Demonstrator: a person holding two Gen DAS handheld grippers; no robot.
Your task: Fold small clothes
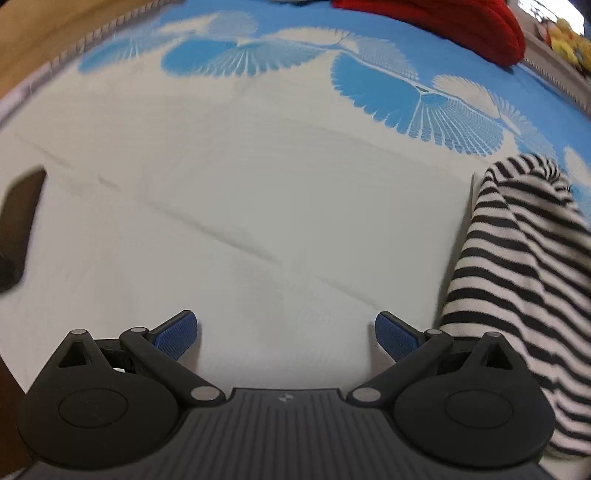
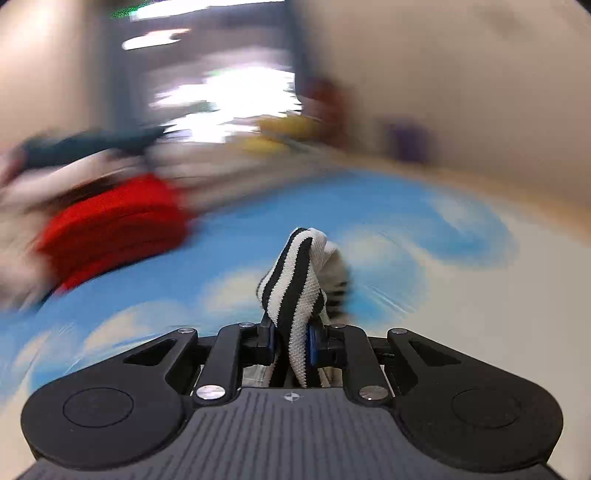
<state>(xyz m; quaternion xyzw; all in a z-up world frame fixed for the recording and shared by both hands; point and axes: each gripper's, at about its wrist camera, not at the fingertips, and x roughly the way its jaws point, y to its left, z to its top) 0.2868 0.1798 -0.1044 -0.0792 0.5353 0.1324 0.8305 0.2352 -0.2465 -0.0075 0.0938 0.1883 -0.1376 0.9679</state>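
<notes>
My right gripper (image 2: 290,341) is pinching the soft, light striped top (image 2: 295,273) at a bunched edge, fabric draping limply, while my left gripper (image 1: 286,332) is gaping empty.

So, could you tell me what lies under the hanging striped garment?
The blue-and-white bedsheet lies under the striped garment that the right gripper holds; whatever is directly beneath its folds is covered.

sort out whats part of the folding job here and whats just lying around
In the job:
striped garment, pinched in the right gripper
left gripper, open over the bedsheet

Lying about:
red knit item
yellow toys
dark object at the sheet's edge
</notes>
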